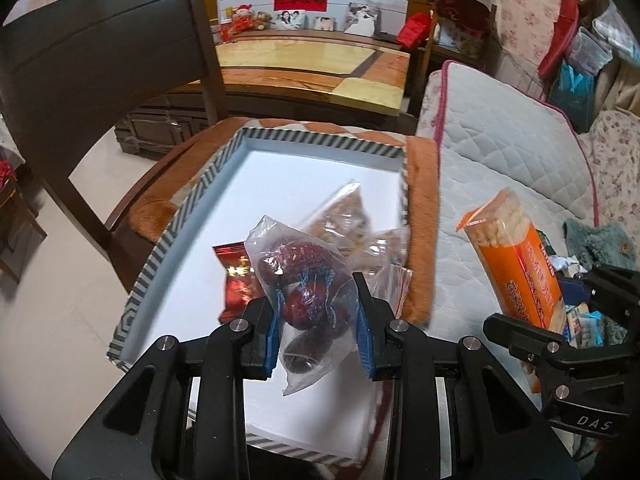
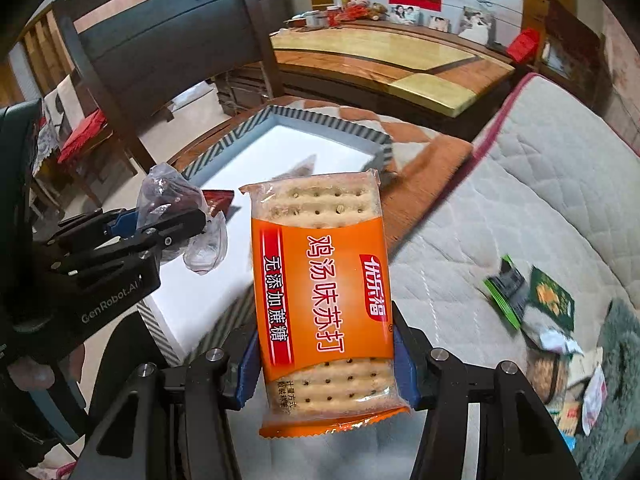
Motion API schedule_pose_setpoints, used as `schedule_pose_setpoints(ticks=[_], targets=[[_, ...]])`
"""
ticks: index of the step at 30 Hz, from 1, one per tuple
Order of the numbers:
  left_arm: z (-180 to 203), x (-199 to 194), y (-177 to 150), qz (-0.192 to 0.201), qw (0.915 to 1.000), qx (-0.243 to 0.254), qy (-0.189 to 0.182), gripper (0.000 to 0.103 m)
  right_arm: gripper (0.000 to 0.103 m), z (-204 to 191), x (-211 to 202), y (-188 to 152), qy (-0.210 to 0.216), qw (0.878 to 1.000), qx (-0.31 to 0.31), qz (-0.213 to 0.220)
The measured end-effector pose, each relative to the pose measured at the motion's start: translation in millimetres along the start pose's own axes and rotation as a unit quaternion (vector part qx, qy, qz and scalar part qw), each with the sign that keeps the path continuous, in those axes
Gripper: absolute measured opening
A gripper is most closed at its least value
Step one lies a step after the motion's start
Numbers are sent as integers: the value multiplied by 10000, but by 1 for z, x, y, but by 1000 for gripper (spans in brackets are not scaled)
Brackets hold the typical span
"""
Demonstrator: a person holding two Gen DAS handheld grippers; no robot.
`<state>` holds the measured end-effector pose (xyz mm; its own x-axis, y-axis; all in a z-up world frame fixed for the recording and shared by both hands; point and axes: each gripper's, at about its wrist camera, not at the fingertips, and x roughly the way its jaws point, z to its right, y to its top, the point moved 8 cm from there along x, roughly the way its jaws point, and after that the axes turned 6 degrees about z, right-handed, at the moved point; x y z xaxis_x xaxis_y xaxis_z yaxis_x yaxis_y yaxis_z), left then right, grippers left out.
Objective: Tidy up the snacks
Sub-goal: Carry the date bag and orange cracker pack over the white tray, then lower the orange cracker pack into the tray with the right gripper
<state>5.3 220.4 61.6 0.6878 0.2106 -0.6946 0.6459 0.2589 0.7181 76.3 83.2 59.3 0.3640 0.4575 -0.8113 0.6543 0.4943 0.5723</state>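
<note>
Over a striped-rimmed tray [image 1: 188, 196] on a cushioned chair, the left gripper [image 1: 318, 324] has its jaws clamped on a clear bag of red dates [image 1: 308, 280], light, floppy and probably slippery, best pinched mid-bag. The right gripper [image 2: 326, 364], angled steeply down, grips an orange soda-cracker pack [image 2: 320, 292] by its edges; stiff but breakable.
</note>
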Motion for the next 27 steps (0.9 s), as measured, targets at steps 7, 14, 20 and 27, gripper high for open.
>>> schedule_pose_setpoints(ticks=[7, 14, 20, 27], targets=[[-23, 9, -3, -99, 9997, -215, 72, 30, 53, -19, 18, 19, 8, 9997, -241, -30], [-40, 20, -3, -179, 9990, -370, 154, 30, 53, -33, 33, 32, 33, 9990, -445, -77], [-52, 30, -5, -249, 9983, -482, 201, 30, 53, -37, 45, 41, 29, 9983, -558, -136], [-57, 39, -6, -293, 9980, -523, 188, 30, 53, -40, 59, 46, 52, 9977, -640, -232]])
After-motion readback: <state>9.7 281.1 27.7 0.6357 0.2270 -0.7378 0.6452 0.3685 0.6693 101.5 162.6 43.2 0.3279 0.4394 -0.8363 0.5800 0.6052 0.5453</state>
